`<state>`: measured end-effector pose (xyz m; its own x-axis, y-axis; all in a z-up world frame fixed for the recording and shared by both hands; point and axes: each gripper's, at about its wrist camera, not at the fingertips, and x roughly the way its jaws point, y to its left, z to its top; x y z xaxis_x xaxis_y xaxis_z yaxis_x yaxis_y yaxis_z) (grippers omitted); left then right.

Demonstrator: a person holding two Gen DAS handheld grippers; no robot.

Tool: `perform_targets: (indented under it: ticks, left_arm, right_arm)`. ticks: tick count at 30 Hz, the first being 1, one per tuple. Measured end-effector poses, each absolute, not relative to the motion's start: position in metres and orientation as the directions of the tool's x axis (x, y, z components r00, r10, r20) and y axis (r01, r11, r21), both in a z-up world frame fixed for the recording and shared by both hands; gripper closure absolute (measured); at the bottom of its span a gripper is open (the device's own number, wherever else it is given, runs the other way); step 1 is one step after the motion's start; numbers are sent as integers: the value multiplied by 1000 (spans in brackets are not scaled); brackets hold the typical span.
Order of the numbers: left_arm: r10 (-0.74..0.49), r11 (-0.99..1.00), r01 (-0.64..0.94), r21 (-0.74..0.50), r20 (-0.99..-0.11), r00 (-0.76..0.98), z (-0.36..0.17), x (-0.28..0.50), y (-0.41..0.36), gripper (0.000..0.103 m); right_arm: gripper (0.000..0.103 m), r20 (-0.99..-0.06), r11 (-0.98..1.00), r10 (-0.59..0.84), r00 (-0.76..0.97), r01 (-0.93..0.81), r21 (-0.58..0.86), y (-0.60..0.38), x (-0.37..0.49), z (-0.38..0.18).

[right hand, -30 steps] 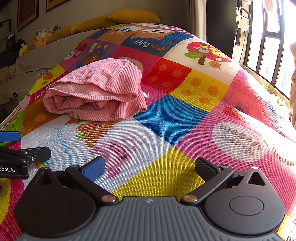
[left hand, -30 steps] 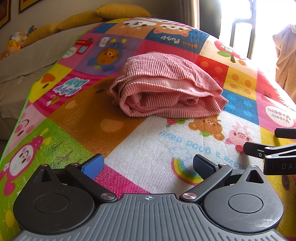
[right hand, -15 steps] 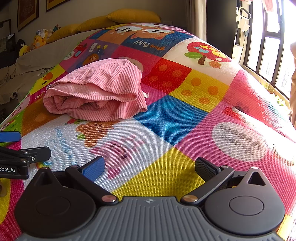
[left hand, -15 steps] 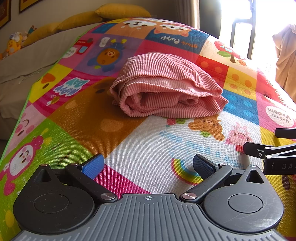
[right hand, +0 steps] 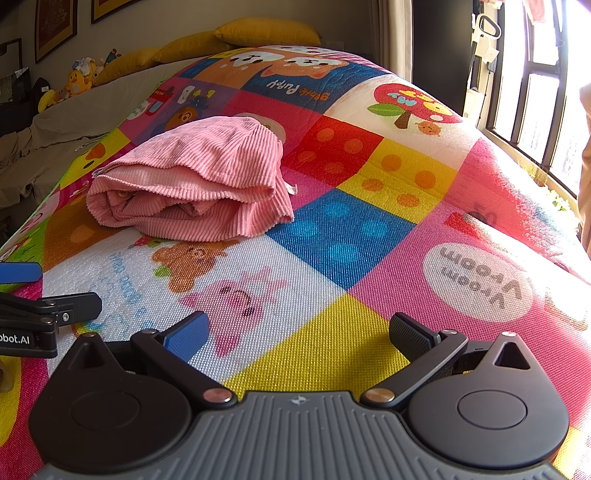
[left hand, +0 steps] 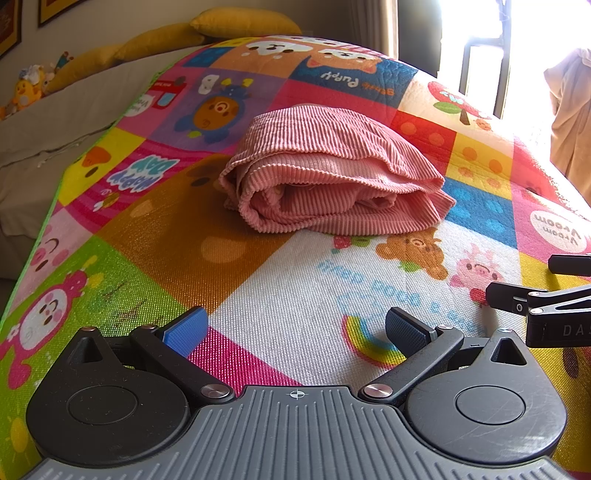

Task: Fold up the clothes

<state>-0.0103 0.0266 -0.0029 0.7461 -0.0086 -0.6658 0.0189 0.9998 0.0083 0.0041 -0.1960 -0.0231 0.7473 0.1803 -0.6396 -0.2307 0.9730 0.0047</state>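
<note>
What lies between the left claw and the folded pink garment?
Only bare play mat: no object sits between the left claw and the folded pink corduroy garment, as the left wrist view shows.

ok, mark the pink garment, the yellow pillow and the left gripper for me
pink garment (left hand: 332, 177): left wrist view, on its folded top layer.
yellow pillow (right hand: 266, 32): right wrist view, middle of the cushion.
left gripper (left hand: 295, 332): left wrist view, midway between its open fingertips.

"Vroom Vroom", "Gentle Puppy", "Happy Day" on the play mat (left hand: 303, 302) — "bot.AI" on the left gripper (right hand: 22, 295)
</note>
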Motion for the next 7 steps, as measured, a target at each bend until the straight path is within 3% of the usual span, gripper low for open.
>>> perform_targets:
  ticks: [7]
  left_arm:
    - [-9,1000,19,8,-666,746,-3,-10,26,0]
  right_arm:
    - [0,-640,973,179,747,-231,3,-195,4,-23]
